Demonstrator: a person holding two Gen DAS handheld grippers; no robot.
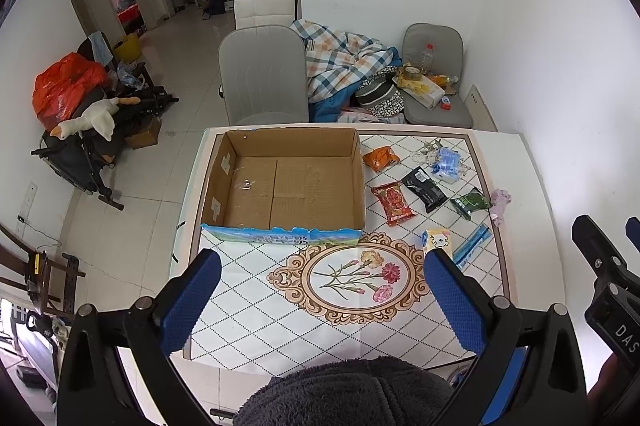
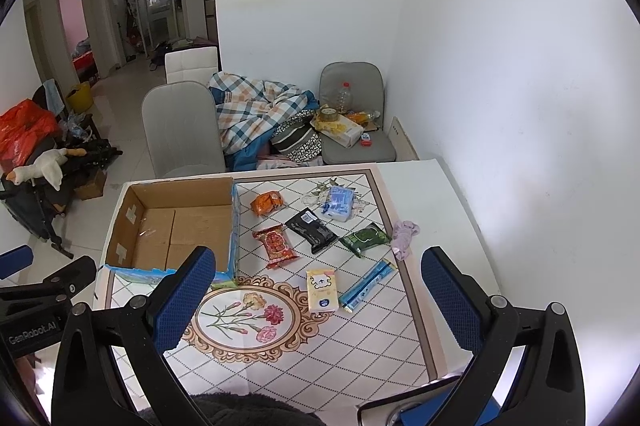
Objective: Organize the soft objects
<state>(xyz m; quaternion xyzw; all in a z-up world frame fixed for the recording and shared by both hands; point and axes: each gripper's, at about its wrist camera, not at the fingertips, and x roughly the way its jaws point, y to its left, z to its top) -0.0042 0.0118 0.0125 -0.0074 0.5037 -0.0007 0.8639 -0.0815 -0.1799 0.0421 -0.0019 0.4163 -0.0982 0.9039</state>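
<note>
While both hand-held tools hover above the near edge of the tiled, flower-patterned table [image 1: 256,310], the left gripper [image 1: 322,300] and right gripper [image 2: 318,300] hang with blue-padded jaws spread wide, grasping nothing. An open brown cardboard box [image 1: 280,185] sits on the table's far left. To its right lie scattered soft packets: an orange pouch [image 2: 267,202], red snack bag [image 2: 275,246], black pack [image 2: 316,230], green pack [image 2: 364,238] and lilac plush [image 2: 404,237]. Only the right view shows the yellow tissue packet [image 2: 322,290] whole.
</note>
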